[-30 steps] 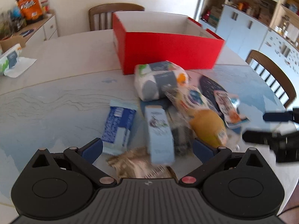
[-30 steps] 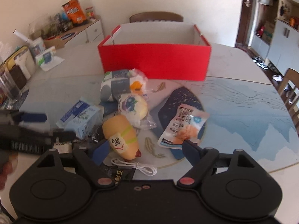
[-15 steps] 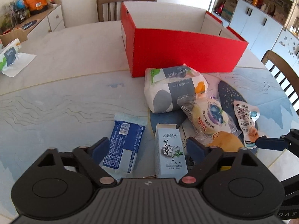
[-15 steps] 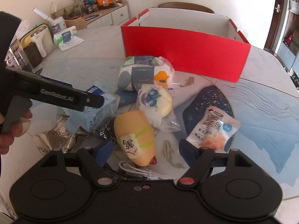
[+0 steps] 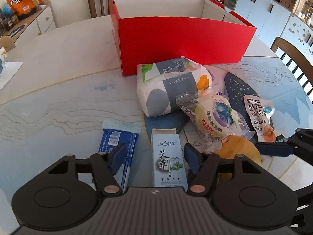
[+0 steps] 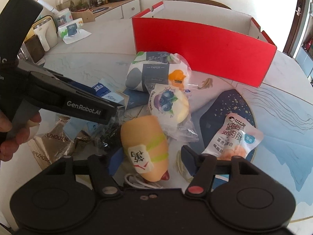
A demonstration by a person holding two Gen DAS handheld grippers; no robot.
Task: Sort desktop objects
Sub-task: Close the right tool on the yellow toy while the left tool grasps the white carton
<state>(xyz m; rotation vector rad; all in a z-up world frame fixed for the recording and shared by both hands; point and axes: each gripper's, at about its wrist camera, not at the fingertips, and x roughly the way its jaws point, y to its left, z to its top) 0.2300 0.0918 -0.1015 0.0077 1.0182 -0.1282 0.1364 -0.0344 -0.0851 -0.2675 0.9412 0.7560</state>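
My left gripper (image 5: 154, 157) hangs low over a pale blue carton (image 5: 168, 162). The carton lies between its closing jaws, with a gap still showing at the left pad. My right gripper (image 6: 151, 159) is closing around a yellow plush toy (image 6: 144, 146) with a mahjong tile on it, and its pads stand clear of the toy. An open red box (image 5: 182, 39) stands behind the pile. Before it lie a tissue pack (image 5: 168, 86), a blueberry bun packet (image 5: 215, 115), a chicken pouch (image 5: 258, 113) and a blue wipes packet (image 5: 115, 137).
A white cable (image 6: 140, 182) lies under the toy and a brown packet (image 6: 50, 143) at the pile's left. A person's hand (image 6: 17, 133) holds the left gripper. Wooden chairs (image 5: 293, 58) stand round the table, and a sideboard (image 5: 29, 25) carries snack bags.
Both grippers have sunk toward the pile and their jaws have narrowed. The carton now sits between the left jaws and the yellow toy between the right ones.
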